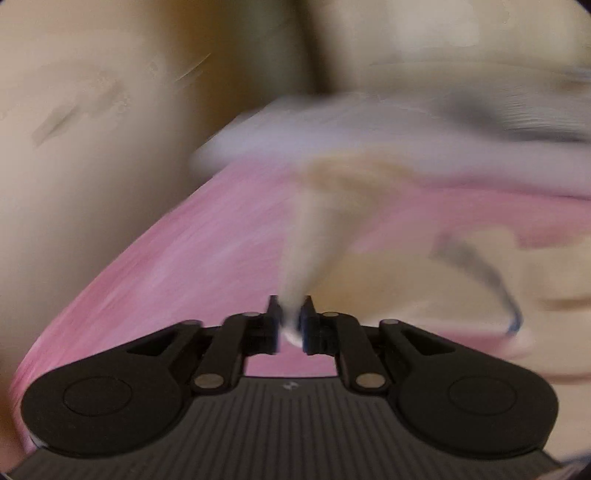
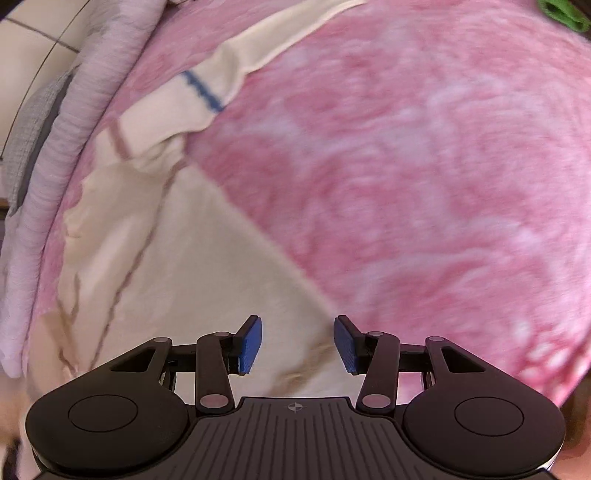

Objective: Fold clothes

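Note:
A cream garment (image 2: 184, 258) with a blue stripe and brownish seams lies spread on a pink mottled blanket (image 2: 424, 166). The left wrist view is heavily blurred. There my left gripper (image 1: 290, 323) is shut on a stretched strip of the cream garment (image 1: 310, 240), which rises away from the pads over the pink blanket (image 1: 184, 266). My right gripper (image 2: 297, 341) hangs open above the cream garment's lower part, with its blue pads (image 2: 251, 343) apart and no cloth between them.
A lilac ribbed cloth (image 2: 74, 122) and a grey cloth (image 2: 33, 122) lie along the blanket's left edge, with pale tiled floor (image 2: 33, 40) beyond. Something green (image 2: 561, 14) shows at the top right. A beige wall or floor (image 1: 92, 147) fills the left of the left wrist view.

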